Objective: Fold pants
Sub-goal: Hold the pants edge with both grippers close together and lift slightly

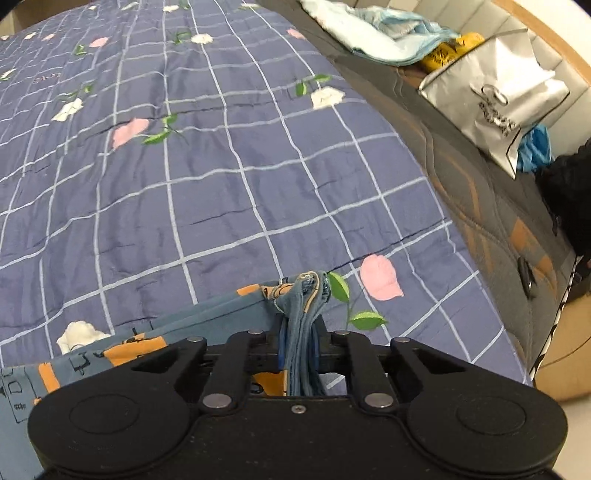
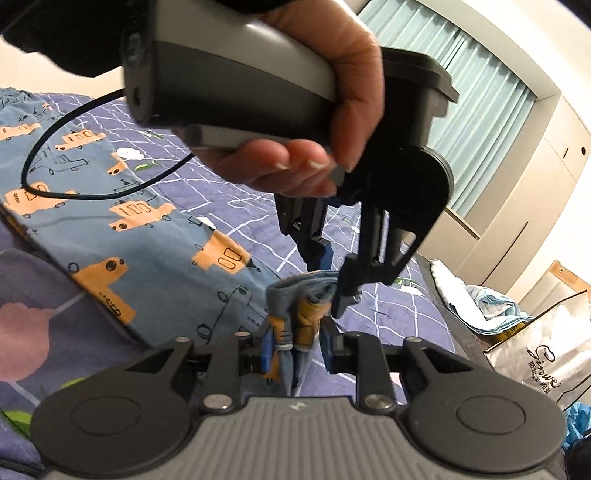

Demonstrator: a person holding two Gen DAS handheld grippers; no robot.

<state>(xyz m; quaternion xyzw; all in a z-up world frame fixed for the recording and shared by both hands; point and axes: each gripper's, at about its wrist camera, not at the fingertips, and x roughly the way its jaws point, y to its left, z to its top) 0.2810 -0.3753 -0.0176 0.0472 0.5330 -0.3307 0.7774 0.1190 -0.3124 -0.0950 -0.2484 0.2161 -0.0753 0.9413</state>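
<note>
Blue pants (image 1: 221,314) with orange vehicle prints lie flat on the checked purple bed cover (image 1: 221,166), reaching away to the lower left. My left gripper (image 1: 299,328) is shut on the bunched hem of the legs, which sticks up between its fingers. In the right wrist view a hand (image 2: 295,166) holds that left gripper (image 2: 332,284) from above, pinching the same bunch of the pants (image 2: 159,258). Just below it my right gripper (image 2: 295,350) has the hanging hem between its blue pads. A thin gap shows at the right pad, so it is open.
Along the bed's right side the dark mattress edge (image 1: 461,166) is bare. On it sit a silver bag (image 1: 495,96), a light blue cloth (image 1: 388,29) and a yellow item (image 1: 454,48). A black cable (image 2: 37,155) loops over the pants. Curtains (image 2: 480,92) hang beyond.
</note>
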